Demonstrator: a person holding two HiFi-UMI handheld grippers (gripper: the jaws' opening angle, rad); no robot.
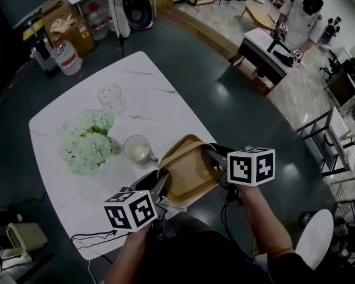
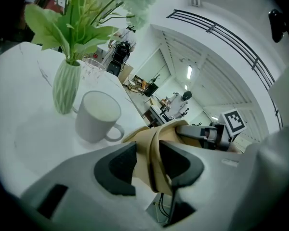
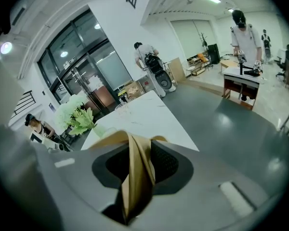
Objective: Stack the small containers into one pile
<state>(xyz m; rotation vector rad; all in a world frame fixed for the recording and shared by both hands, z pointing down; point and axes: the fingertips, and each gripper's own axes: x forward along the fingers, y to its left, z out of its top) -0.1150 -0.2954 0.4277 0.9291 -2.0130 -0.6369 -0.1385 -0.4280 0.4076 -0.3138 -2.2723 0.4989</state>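
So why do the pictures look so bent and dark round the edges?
Head view: wide lens, glare on the glossy dark floor. Left gripper view: fisheye curves the black ceiling rails, near left tongs blurred. Right gripper view: black round border, glass doors bowed.

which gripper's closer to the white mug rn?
Left. In the head view the left gripper sits just below-right of the white mug, jaws on the rim of the tan containers. The right gripper holds their opposite rim, farther from the mug.

left hand-held gripper (image 2: 147,165) — grey shell, black pads (image 2: 116,170) | right hand-held gripper (image 3: 135,170) — same | marker cubes (image 1: 251,166): white, black squares
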